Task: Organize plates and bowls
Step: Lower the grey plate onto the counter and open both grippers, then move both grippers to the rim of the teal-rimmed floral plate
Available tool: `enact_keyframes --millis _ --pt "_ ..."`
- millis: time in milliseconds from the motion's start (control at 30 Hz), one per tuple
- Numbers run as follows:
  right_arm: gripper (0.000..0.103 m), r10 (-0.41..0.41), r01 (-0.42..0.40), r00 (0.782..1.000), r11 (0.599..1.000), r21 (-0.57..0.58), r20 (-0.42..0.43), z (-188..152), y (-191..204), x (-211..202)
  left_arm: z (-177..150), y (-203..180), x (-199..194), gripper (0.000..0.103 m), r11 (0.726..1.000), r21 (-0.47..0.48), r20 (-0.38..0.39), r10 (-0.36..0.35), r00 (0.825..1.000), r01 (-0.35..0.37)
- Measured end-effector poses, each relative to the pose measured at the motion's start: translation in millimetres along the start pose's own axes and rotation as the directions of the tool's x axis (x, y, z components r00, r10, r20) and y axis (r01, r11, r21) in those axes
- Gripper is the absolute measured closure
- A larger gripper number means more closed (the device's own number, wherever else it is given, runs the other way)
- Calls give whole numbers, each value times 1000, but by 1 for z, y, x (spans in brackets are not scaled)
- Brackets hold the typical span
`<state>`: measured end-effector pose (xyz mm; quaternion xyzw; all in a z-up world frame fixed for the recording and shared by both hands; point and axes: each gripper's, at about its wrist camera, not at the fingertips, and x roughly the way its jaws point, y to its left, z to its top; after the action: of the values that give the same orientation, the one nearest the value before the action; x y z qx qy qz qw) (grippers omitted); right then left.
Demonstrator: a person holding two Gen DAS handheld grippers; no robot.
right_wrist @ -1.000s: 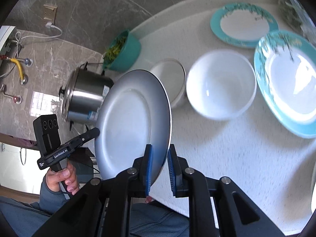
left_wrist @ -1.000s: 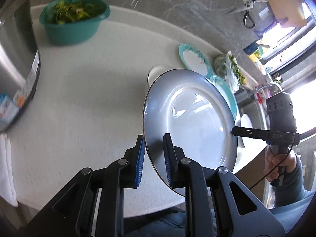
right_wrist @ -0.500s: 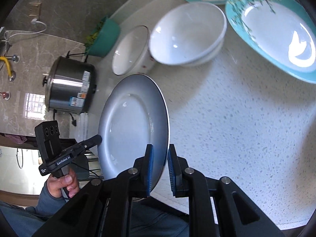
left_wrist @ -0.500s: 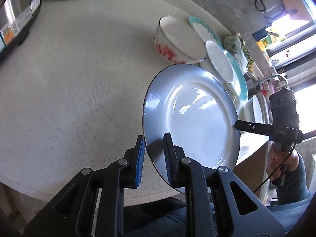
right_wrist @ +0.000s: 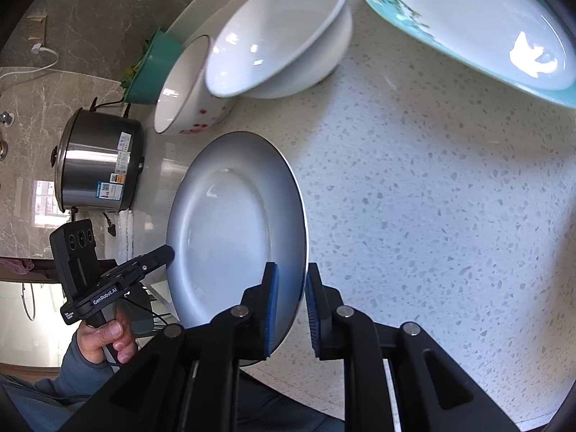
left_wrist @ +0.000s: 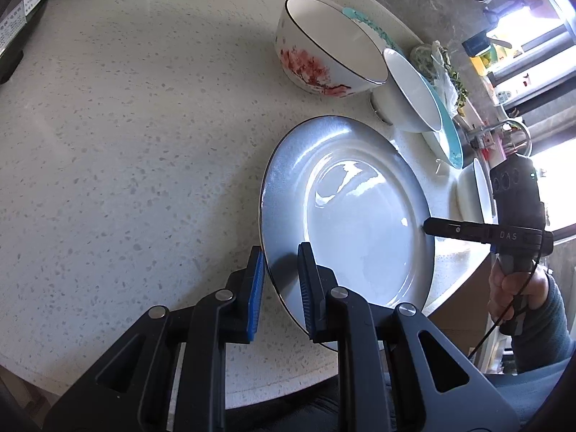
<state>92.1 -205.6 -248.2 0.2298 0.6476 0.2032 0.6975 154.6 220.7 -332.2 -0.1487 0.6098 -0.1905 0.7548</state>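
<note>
I have both grippers pinching one grey plate (left_wrist: 352, 223) by opposite rims: the left gripper (left_wrist: 279, 284) and the right gripper (right_wrist: 289, 298). It hangs tilted just above the speckled stone worktop (left_wrist: 126, 126), not yet set down. Beyond it wait a blossom-painted bowl (left_wrist: 324, 57), a glossy white bowl (right_wrist: 284, 32) and a teal-rimmed plate (right_wrist: 478, 25), all unstacked.

opposing close wrist views, shared plate (left_wrist: 345, 216)
</note>
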Motion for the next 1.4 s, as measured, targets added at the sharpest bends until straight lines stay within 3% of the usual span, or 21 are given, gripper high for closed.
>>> enact_keyframes --millis 400,533,600,633,700,733,767,900,967,1033,1167,1267,1400 --pt "85 -29 30 1000 999 -42 10 -2 -5 1 1 -4 14 86 1000 13 10 17 1000 -17" --pt "82 -50 52 999 995 -82 18 -4 0 2 -4 -1 11 85 1000 -1 26 19 999 -19" --pt "74 -69 72 997 993 -98 36 -5 1 0 -5 -2 3 83 1000 -9 63 23 998 -23" --pt "66 -71 76 996 992 -105 52 -6 2 -3 -3 -3 -4 79 1000 -13 87 22 996 -21" --pt "51 -69 79 993 992 -103 93 -7 2 -14 0 -5 -20 54 999 -17 125 37 991 -35" --pt "42 -64 75 991 993 -93 118 -8 2 -21 6 -8 -33 31 999 -17 162 46 986 -44" --pt "35 -58 70 988 995 -77 143 -9 0 -30 9 -11 -42 22 999 -13 188 45 981 -43" --pt "28 -13 16 968 1000 -12 249 -15 -5 -67 42 -30 -81 18 1000 28 259 3 966 -10" --pt "21 4 -10 953 1000 20 303 -19 -6 -84 62 -41 -98 13 998 57 299 -46 953 30" --pt "21 26 -47 936 998 52 352 -22 -7 -98 83 -53 -106 13 992 106 315 -102 944 72" --pt "21 55 -117 904 986 122 425 -24 -6 -117 134 -71 -103 13 976 164 248 -179 952 141" --pt "21 60 -142 886 979 146 459 -17 -4 -127 174 -82 -101 13 959 220 229 -227 947 177" --pt "21 71 -150 856 982 115 513 4 -1 -161 233 -98 -83 13 946 259 155 -239 959 194"
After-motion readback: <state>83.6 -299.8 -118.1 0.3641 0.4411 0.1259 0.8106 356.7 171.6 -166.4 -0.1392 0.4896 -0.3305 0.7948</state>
